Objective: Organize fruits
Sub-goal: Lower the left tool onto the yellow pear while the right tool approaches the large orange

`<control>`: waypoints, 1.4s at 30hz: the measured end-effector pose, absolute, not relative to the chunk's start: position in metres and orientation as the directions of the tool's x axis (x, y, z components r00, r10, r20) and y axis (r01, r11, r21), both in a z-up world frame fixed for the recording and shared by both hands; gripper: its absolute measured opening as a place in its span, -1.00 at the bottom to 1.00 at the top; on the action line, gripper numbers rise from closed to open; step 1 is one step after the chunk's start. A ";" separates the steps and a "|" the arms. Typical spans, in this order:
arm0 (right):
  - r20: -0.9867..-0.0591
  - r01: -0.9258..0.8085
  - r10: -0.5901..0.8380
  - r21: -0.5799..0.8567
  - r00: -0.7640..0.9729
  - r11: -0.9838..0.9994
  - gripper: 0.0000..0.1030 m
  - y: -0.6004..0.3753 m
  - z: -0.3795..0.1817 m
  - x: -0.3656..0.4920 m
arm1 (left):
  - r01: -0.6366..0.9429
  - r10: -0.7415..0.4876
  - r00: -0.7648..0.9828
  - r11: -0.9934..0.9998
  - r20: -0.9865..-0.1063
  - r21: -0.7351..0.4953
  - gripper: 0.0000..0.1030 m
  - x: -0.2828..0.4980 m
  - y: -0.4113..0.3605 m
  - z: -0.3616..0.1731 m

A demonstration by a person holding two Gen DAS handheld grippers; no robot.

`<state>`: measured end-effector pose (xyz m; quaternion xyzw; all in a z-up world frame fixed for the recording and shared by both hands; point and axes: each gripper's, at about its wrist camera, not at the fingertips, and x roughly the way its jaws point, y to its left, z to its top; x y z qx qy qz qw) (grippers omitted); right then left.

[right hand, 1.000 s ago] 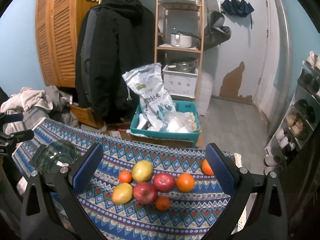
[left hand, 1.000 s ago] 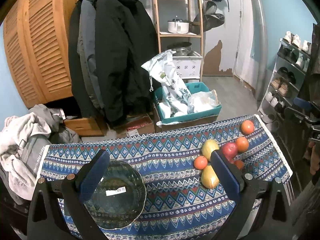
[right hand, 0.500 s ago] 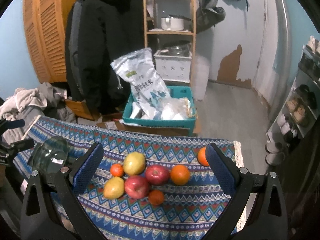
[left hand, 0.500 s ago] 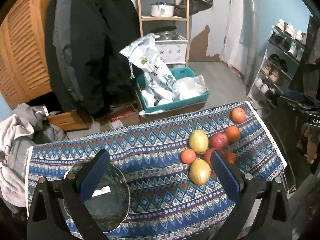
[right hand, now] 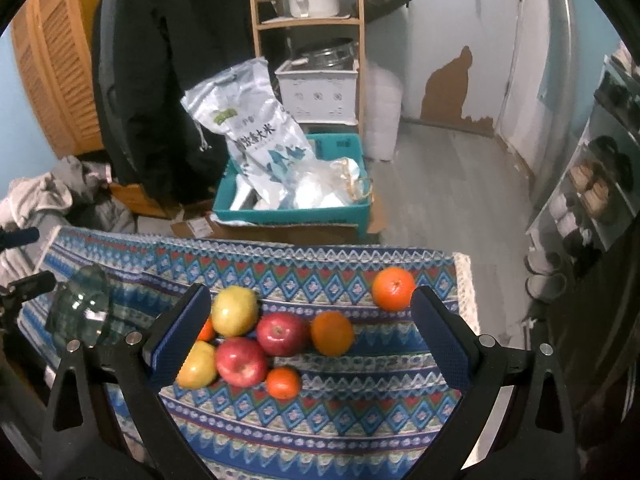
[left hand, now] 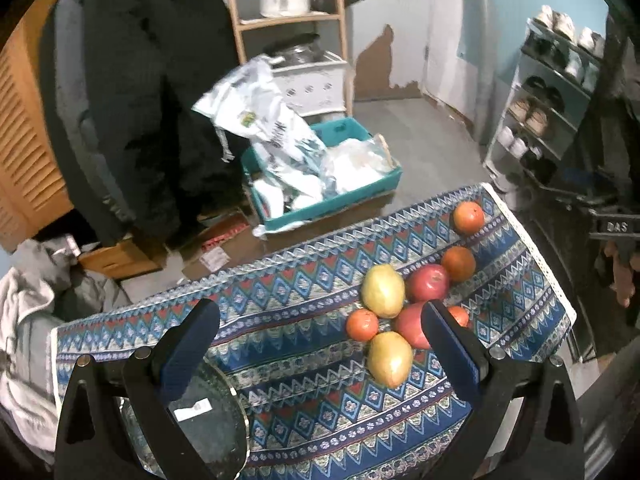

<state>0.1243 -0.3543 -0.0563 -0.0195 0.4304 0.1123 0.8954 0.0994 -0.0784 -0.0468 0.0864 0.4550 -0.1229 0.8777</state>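
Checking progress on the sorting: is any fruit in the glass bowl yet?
No, the glass bowl holds only a white label, and the fruit, like the red apple, lies on the tablecloth.

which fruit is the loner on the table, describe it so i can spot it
On the patterned tablecloth, find the fruit cluster near the right end. Beyond it, by the far right corner's white fringe, sits one orange, alone and touching nothing.
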 end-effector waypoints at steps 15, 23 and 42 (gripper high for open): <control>-0.893 -0.267 0.169 0.057 0.418 0.962 0.91 -0.362 -0.152 0.167 | 0.360 -0.155 0.407 0.933 -0.900 0.002 0.98 0.119 -0.106 -0.133; -0.924 -0.312 0.169 0.058 0.342 0.948 0.88 -0.359 -0.191 0.174 | 0.360 -0.136 0.321 0.933 -0.937 -0.012 0.98 0.123 -0.117 -0.182; -0.952 -0.327 0.225 0.150 0.207 0.933 0.55 -0.363 -0.258 0.200 | 0.408 -0.161 0.173 0.910 -0.972 -0.078 0.91 0.132 -0.138 -0.244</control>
